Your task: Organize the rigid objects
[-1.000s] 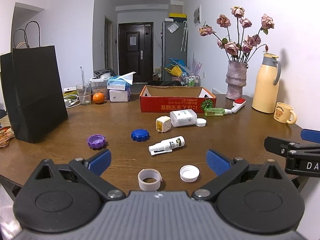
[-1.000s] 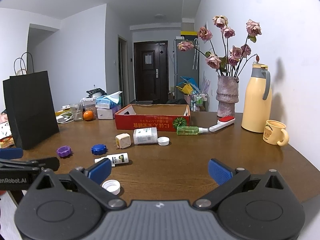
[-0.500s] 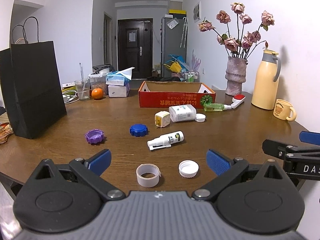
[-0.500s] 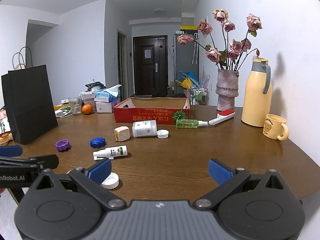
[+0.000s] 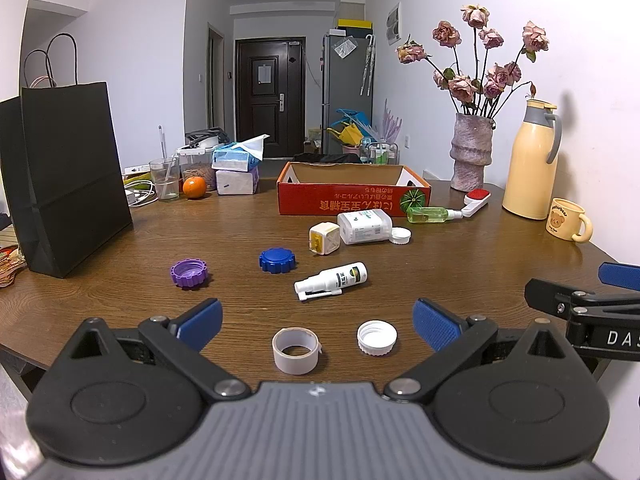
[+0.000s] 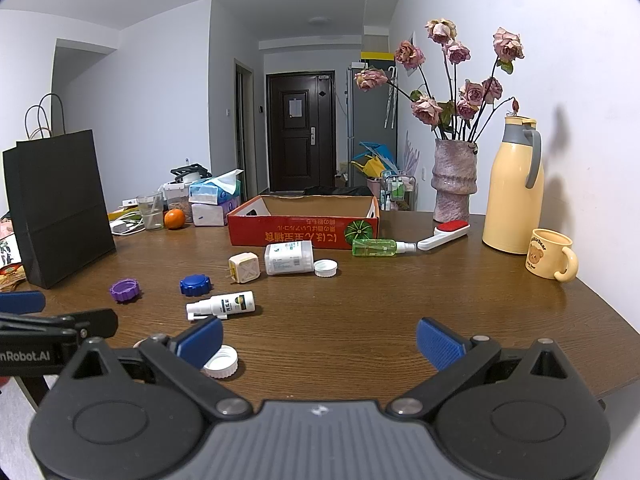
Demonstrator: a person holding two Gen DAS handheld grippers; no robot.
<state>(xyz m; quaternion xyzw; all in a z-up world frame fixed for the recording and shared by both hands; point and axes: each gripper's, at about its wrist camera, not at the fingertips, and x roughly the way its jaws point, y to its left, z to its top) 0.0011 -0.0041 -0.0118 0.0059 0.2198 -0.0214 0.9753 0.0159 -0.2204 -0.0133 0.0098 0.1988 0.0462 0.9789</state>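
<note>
Loose items lie on the brown table (image 5: pixel 460 264): a tape roll (image 5: pixel 296 350), a white cap (image 5: pixel 377 337), a white spray bottle (image 5: pixel 332 280), a blue cap (image 5: pixel 277 260), a purple cap (image 5: pixel 189 273), a beige cube (image 5: pixel 324 238), a white pill bottle (image 5: pixel 365 226) and a green bottle (image 5: pixel 428 214). An open red cardboard box (image 5: pixel 354 194) stands behind them. My left gripper (image 5: pixel 316 326) is open and empty, just short of the tape roll. My right gripper (image 6: pixel 320 340) is open and empty over the near table edge, with the white cap (image 6: pixel 220 362) by its left finger.
A black paper bag (image 5: pixel 68 176) stands at the left. A vase of roses (image 5: pixel 470 152), a yellow thermos (image 5: pixel 530 162) and a bear mug (image 5: pixel 566 220) line the right wall. A glass, an orange (image 5: pixel 194 187) and tissue boxes sit at the back left.
Both grippers have dropped slightly and eased forward, so the table items sit a little higher in view. Nothing on the table moved and both grippers stayed open.
</note>
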